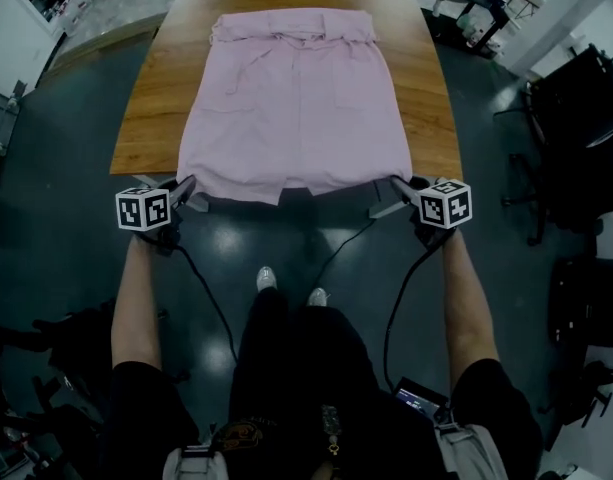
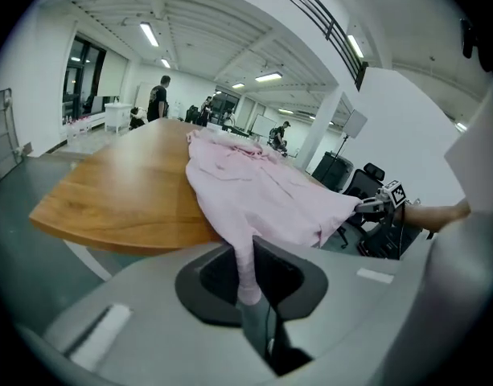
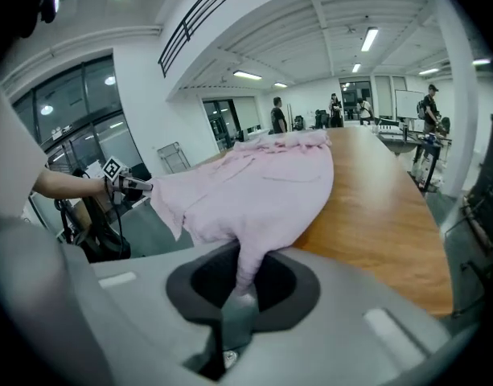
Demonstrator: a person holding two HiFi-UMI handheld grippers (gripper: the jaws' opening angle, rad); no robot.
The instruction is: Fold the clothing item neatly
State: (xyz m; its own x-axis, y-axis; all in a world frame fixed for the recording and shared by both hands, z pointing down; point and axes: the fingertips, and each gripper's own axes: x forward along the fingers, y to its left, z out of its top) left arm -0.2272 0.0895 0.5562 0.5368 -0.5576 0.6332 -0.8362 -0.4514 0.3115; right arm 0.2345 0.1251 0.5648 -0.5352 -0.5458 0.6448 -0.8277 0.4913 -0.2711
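A long wooden counter (image 1: 146, 88) with rounded corners stands on a dark, glossy floor (image 1: 76, 258) in a large open-plan hall. Black office chairs (image 1: 576, 108) cluster off one side. Overhead, a white ribbed ceiling (image 2: 206, 14) carries rows of strip lights (image 2: 149, 34), and a dark railing (image 2: 310, 10) runs along an upper level. A white column (image 2: 326, 127) and white walls (image 3: 149, 95) bound the space. Tall dark-framed windows (image 2: 81, 67) line one side and glazed doors (image 3: 222, 123) another. Several people (image 3: 277, 115) stand among desks at the far end, too distant to make out clearly.
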